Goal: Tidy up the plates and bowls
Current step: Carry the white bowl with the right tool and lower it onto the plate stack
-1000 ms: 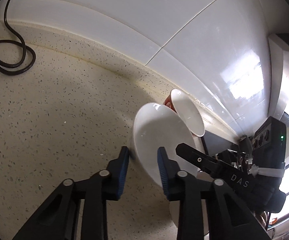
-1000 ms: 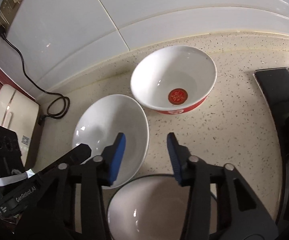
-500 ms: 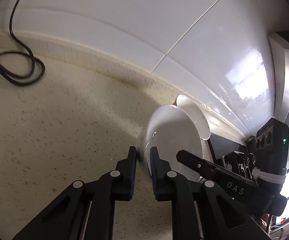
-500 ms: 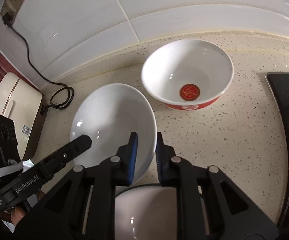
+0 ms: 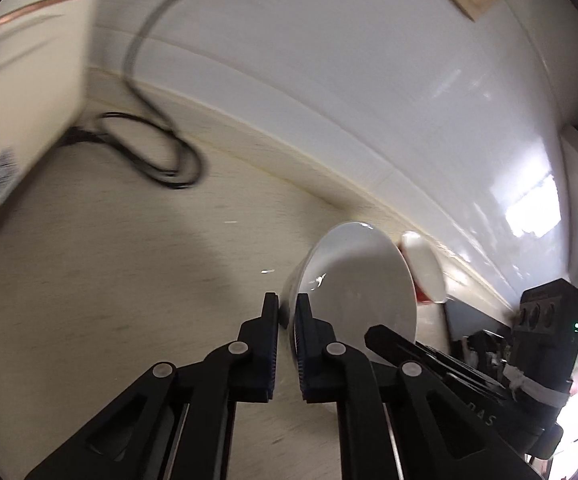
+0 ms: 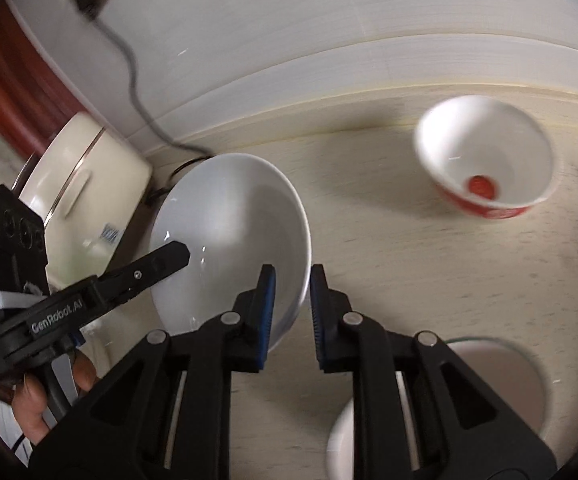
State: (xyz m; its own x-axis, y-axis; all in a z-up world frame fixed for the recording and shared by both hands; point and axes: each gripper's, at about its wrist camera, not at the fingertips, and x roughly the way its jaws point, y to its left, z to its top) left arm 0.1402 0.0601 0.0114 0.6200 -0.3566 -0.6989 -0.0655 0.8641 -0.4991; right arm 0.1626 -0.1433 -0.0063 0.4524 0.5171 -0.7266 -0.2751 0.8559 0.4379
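A plain white bowl (image 6: 225,220) is held by its rim from both sides. My right gripper (image 6: 291,280) is shut on its right rim, one pad inside and one outside. In the left wrist view my left gripper (image 5: 287,308) is shut on the near rim of the white bowl (image 5: 361,280), which looks tilted and raised a little off the counter. The left gripper's fingertips (image 6: 169,258) reach into the bowl from the left. A red bowl with a white inside (image 6: 485,164) stands alone near the wall; it also shows as the red bowl (image 5: 423,268) behind the white one.
A cream rice cooker (image 6: 85,176) stands at the left, with a black cable (image 5: 157,160) coiled on the speckled counter (image 6: 429,264) beside it. Another white dish (image 6: 489,392) lies under my right gripper. A black hob edge (image 5: 469,320) is at the right. A hand (image 6: 37,404) holds the left gripper.
Both grippers have shut on the white bowl's rim. They have carried it left, away from the red bowl and toward the rice cooker and cable.
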